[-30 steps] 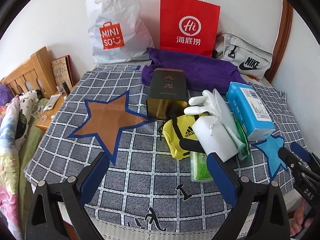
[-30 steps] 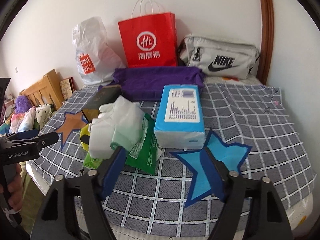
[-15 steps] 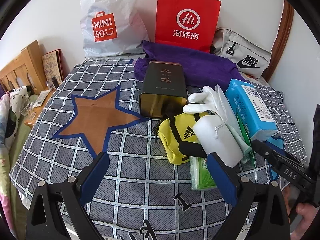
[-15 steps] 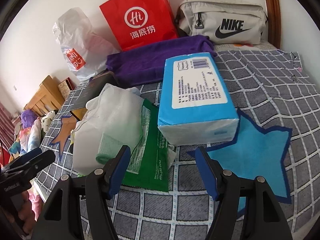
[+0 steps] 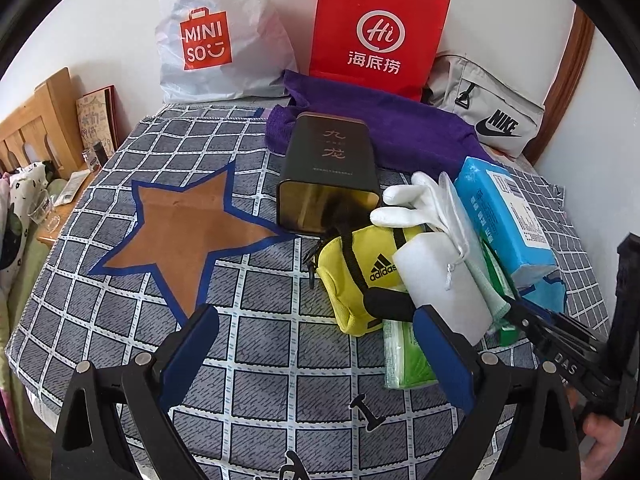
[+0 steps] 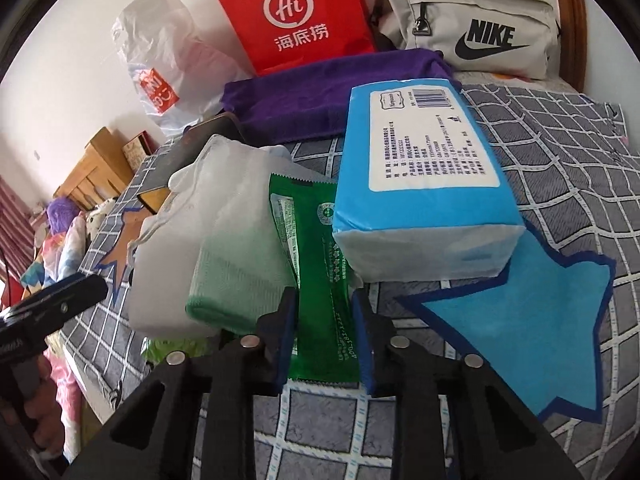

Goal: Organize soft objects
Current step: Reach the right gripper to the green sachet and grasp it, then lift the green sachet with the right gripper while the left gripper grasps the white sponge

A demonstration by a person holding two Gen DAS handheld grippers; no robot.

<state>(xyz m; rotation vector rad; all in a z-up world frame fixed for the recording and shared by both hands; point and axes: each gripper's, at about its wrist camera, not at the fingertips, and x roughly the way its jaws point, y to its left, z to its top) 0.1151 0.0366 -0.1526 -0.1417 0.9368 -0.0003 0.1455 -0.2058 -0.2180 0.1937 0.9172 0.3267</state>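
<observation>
A pile of soft things lies on the checked bedspread (image 5: 260, 320). It holds a green packet (image 6: 320, 264), a white pouch over a pale green cloth (image 6: 236, 248), a blue tissue pack (image 6: 420, 184), a yellow Adidas pouch (image 5: 356, 276), a white glove (image 5: 412, 204) and a light green tissue pack (image 5: 404, 356). My right gripper (image 6: 324, 320) straddles the near end of the green packet; its jaws are closing, and the packet between them lies flat and uncrushed. My left gripper (image 5: 316, 344) hovers open over bare bedspread, left of the yellow pouch, with nothing in it.
A dark tin (image 5: 328, 172) lies on its side behind the pile. A brown star patch (image 5: 188, 232) and a blue star patch (image 6: 520, 320) mark the bedspread. A purple towel (image 6: 320, 96), a red paper bag (image 5: 376, 32), a white plastic bag (image 5: 212, 40) and a grey Nike bag (image 6: 476, 32) line the wall.
The right gripper's jaws have narrowed sharply and now flank the green packet, after dropping closer to the pile. The left gripper sank slightly toward the bedspread and stayed open.
</observation>
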